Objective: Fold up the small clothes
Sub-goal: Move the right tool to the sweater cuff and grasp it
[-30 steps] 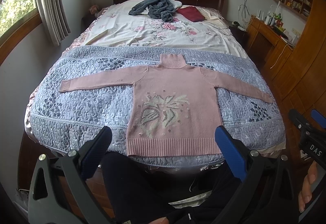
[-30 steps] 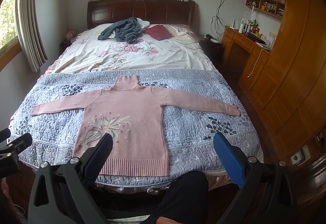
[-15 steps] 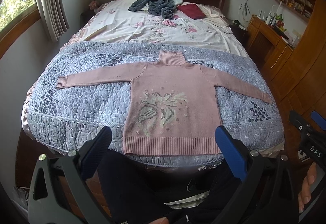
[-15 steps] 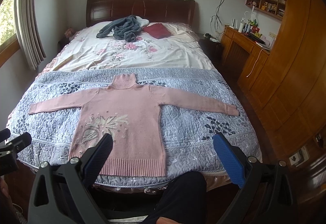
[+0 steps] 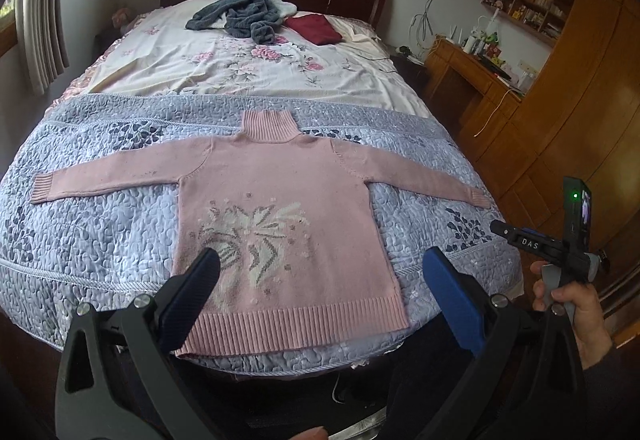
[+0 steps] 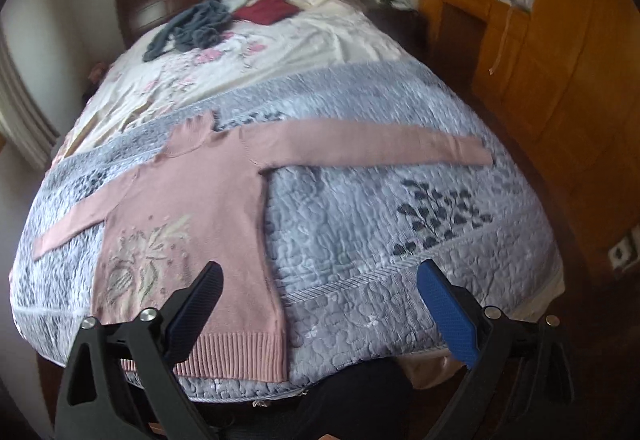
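Note:
A pink turtleneck sweater with a pale flower pattern lies flat, front up, on the grey-blue quilt at the foot of the bed. Both sleeves are spread straight out. My left gripper hovers open above the sweater's hem, nothing between its fingers. My right gripper is open over the quilt, just right of the sweater's body and below the right sleeve. In the left wrist view the right gripper's body shows at the right edge, held by a hand.
At the head of the bed lie a grey garment and a dark red one on a floral sheet. A wooden desk and wardrobe stand along the right side. A dark trouser leg is below the grippers.
Both grippers have moved forward and down toward the bed. The right one has swung right and tilted, its view now blurred. The sweater has not moved.

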{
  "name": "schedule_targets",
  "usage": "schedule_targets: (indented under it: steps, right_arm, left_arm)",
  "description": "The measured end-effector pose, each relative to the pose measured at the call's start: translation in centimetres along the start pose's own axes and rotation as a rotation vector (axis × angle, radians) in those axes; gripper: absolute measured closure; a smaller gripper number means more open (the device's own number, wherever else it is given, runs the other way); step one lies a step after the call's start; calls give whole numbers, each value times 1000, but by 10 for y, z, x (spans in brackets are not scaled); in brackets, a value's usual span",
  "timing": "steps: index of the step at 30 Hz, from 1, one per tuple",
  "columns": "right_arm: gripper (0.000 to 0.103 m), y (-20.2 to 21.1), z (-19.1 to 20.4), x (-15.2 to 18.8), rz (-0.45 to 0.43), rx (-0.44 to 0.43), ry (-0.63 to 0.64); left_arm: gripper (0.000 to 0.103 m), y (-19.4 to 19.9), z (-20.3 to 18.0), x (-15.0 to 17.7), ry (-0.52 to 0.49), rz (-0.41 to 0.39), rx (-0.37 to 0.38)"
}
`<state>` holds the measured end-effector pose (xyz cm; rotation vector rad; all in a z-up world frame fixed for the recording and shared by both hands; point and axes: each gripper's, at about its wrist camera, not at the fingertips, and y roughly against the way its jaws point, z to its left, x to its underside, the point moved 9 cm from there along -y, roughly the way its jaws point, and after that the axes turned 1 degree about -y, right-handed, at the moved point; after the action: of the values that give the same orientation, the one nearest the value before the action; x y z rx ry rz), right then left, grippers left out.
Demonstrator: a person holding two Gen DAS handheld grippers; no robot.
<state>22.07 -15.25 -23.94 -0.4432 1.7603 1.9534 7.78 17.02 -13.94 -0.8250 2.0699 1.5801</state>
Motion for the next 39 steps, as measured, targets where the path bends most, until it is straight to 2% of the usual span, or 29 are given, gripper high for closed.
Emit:
schedule_targets:
  steps: [2,6,10,13,16,17,19,22,27,33,34,36,39]
  right_arm:
    - [26,-30,-42,-6,39,-35,-135]
    - [38,-84,-125,-21,79,-138,-431]
    - [39,-130,-191,-41,56,-274,-751]
    - [39,-162,-244,-54,4,-401,-999]
    - [40,-193,-287,-65,-36,-448,-1146]
    - [43,-203,-299,-70,-52,-454,-1181]
    - [48,-221,-316,-79,-71,-468,-1219]
    - [55,-247,-334,-92,-80,-435,-1218]
    - [58,-281,-355,-104,-66,-368,-1210]
    - [59,-301,-359,-121,-70,-337,-1174]
    - [62,-303,-359,-124,-71,-333,-1165]
    - [80,-304,-359,-131,-69,-319,-1142]
    - [94,-292,-356,-143,-99,-296,-1082]
  left_arm:
    - [3,-11,6,-1,17,27,-25]
    - [3,-31,11,-4,40,60,-49]
    - [3,-50,11,-8,72,92,-41]
    - [3,-63,8,-14,82,97,-39]
    - [3,-77,4,-21,100,105,-28]
    - [3,-82,2,-23,105,108,-21]
    - [3,-93,0,-27,116,121,-9]
    - [3,-111,-1,-31,141,150,11]
    - [3,-140,1,-35,183,193,26]
    - [3,-168,3,-38,219,228,59]
    - [3,-172,5,-37,237,240,67]
    - [3,-180,12,-34,272,265,78]
    - [3,-187,23,-33,315,289,95]
